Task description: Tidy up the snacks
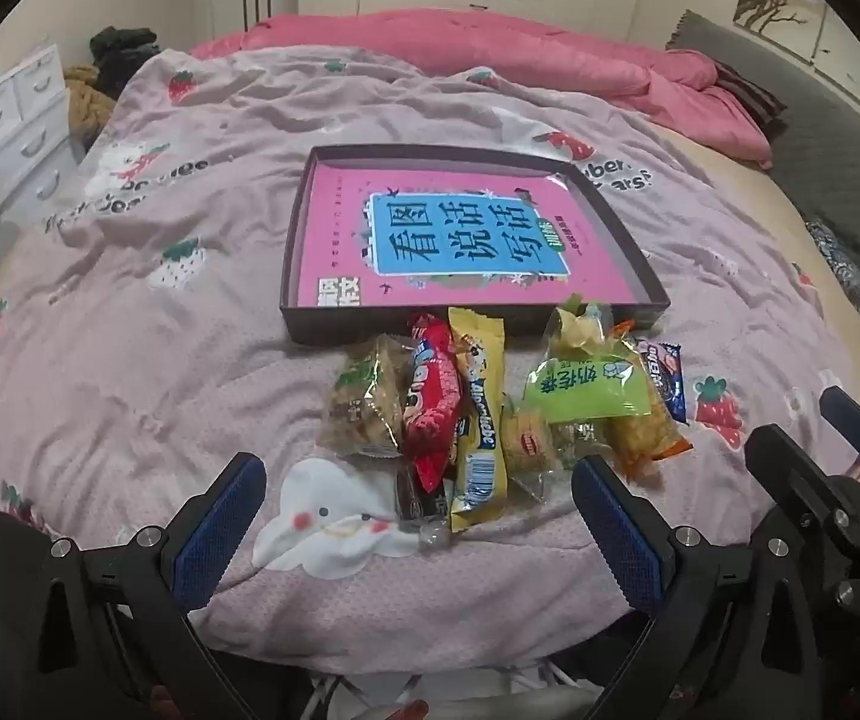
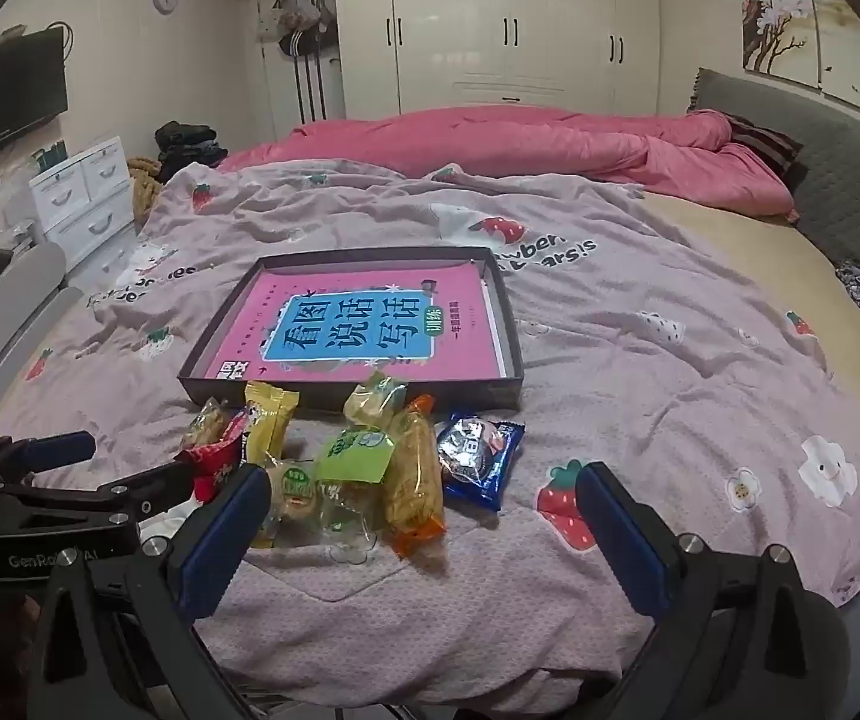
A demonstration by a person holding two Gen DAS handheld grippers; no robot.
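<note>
**Snacks wait in a heap at the tray's near edge**

Your left gripper (image 1: 417,516) hangs over the bed with its jaws spread wide and nothing between them; the blue pads stand well apart on either side of the snack pile's near end. Your right gripper (image 2: 423,516) is in the same state, jaws fully apart and empty, pointed down at the pile from the right. (In the right wrist view, the left gripper shows at the left edge, just beside the red packet.)

The snacks lie loose on the pink strawberry-print blanket (image 1: 129,360), bunched together just in front of the dark shallow tray (image 1: 294,240). From left to right in the left wrist view you see a clear bag of brown pieces (image 1: 360,408), a red packet (image 1: 433,402), a long yellow packet (image 1: 478,414), a small round biscuit pack (image 1: 526,438), a green packet (image 1: 580,387) lying on top of an orange-ended bag (image 1: 646,426), and a blue cookie packet (image 1: 667,375) at the far right. The far ends of the red and yellow packets touch or overlap the tray's near wall.

Inside the tray lies a pink book with a blue title panel (image 1: 466,240), filling most of its floor. No snack sits in the tray. Beyond it, a rolled pink quilt (image 1: 520,54) runs across the far side of the bed.
</note>
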